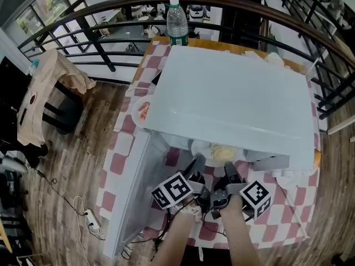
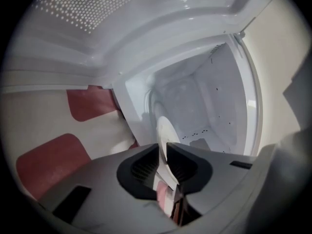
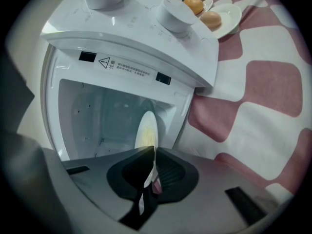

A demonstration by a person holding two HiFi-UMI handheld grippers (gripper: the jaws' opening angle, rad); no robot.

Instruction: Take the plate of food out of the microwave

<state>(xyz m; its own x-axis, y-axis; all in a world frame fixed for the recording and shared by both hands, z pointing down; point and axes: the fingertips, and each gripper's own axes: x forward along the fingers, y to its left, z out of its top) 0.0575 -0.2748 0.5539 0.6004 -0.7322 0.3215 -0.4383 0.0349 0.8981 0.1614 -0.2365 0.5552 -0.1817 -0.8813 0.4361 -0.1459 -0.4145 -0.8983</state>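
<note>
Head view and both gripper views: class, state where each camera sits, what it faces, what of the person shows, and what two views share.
Head view: on the person's head, looking steeply down on the microwave; both forearms, left gripper and right gripper show.
Left gripper view: on the left gripper, facing into the microwave; its jaws pinch the plate rim.
Right gripper view: on the right gripper, facing the microwave below the knobs; its jaws pinch the plate.
Shared: both gripper views show the plate and tablecloth.
</note>
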